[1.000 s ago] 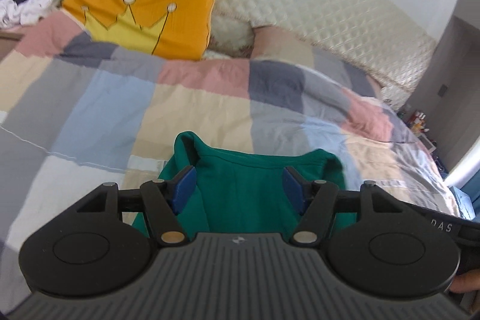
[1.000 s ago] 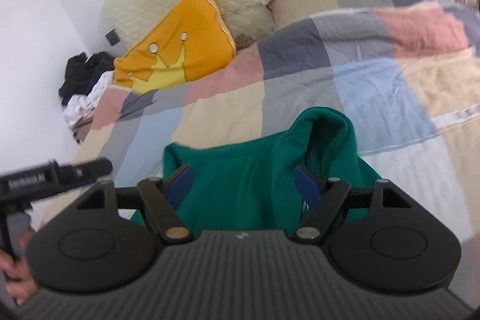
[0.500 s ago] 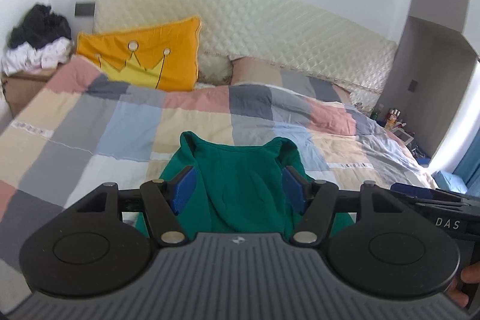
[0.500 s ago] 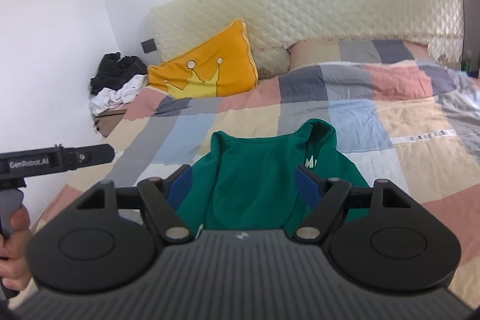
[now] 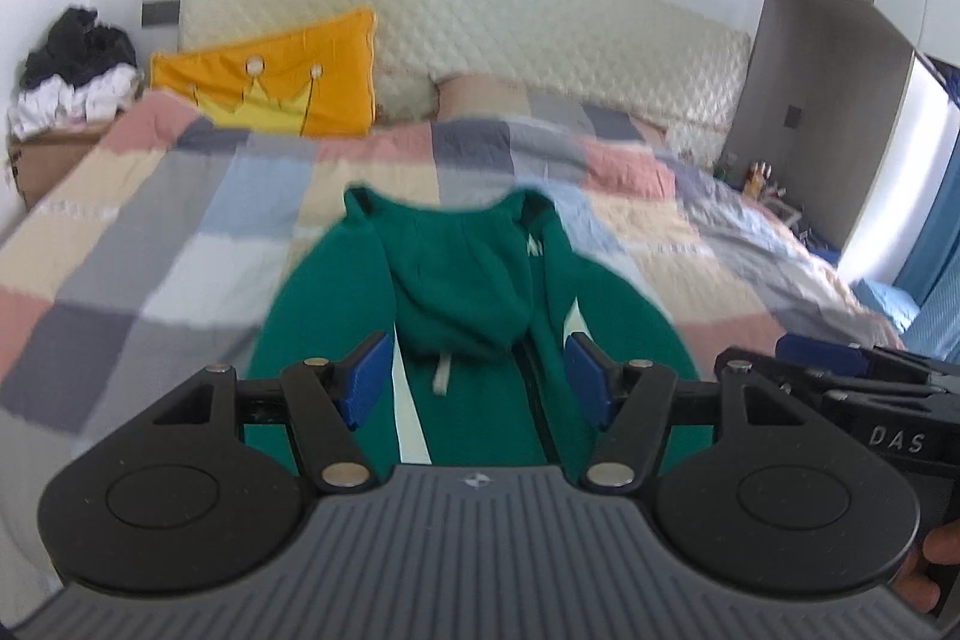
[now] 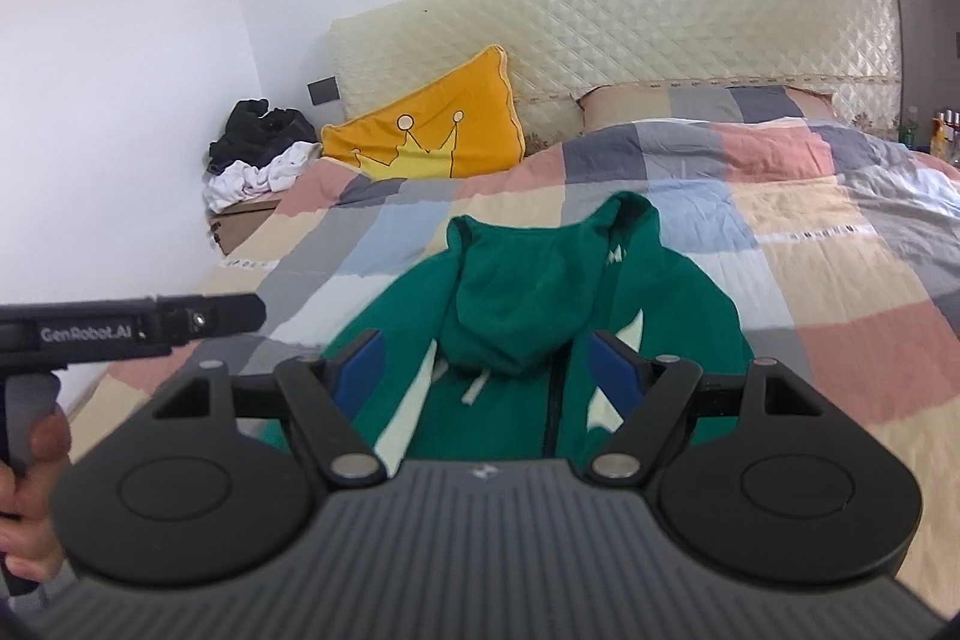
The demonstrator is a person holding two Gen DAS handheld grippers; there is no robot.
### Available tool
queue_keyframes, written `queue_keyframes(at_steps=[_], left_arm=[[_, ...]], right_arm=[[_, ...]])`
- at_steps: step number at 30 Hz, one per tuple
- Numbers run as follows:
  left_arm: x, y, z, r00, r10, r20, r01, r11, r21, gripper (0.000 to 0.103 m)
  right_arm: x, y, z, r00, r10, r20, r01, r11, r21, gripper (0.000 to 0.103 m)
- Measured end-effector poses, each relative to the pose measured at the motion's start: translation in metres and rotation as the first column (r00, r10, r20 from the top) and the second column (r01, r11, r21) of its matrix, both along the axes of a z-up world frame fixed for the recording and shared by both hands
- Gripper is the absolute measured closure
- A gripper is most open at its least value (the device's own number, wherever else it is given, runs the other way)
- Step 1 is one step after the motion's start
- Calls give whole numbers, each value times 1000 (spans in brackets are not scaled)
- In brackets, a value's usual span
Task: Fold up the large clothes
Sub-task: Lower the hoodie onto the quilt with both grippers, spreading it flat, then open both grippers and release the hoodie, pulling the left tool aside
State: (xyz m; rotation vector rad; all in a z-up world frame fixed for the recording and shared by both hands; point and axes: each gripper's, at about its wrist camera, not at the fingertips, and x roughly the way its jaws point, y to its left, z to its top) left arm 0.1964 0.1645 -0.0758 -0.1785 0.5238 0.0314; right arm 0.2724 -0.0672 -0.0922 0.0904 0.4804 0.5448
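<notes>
Both tongs, left gripper [image 5: 477, 381] and right gripper [image 6: 489, 375], gape empty above the green hoodie [image 6: 540, 334] lying hood-up on the checked quilt [image 6: 780, 220]; we should pinch matching sleeve edges and fold evenly toward the zip.

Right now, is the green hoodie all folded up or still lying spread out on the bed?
Spread out. The green hoodie lies flat, front up, on the checked quilt, hood flopped down over the chest; its lower part is hidden.
</notes>
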Motion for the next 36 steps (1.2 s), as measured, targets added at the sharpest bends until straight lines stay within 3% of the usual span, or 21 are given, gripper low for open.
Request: queue_keyframes(at_steps=[9, 14, 16, 21, 24, 27, 33, 36], left_arm=[[2, -15, -64, 990, -29, -137, 24, 999, -39, 34], [13, -14, -82, 978, -43, -206, 36, 999, -38, 34], [21, -14, -87, 967, -48, -250, 41, 999, -33, 34], [37, -16, -99, 934, -54, -354, 69, 997, 30, 37], [51, -11, -109, 906, -30, -423, 64, 996, 66, 51], [63, -7, -120, 878, -9, -478, 56, 995, 83, 58], [82, -6, -143, 821, 13, -571, 52, 994, 99, 59], [89, -10, -153, 805, 16, -593, 58, 993, 105, 58]], right_arm=[[-9, -18, -48, 999, -32, 1, 32, 999, 6, 27], [-3, -20, -78, 997, -41, -68, 39, 999, -28, 27], [-6, -18, -77, 998, -51, -47, 50, 998, -32, 27], [-9, -22, -76, 998, -44, -48, 44, 999, -9, 27], [-9, -25, -78, 997, -49, -68, 48, 999, -4, 27], [-9, -27, -78, 996, -49, -74, 49, 999, 6, 27], [-4, -27, -81, 994, -43, -96, 44, 999, 8, 27], [-1, -30, -83, 993, -47, -112, 49, 999, 10, 27]])
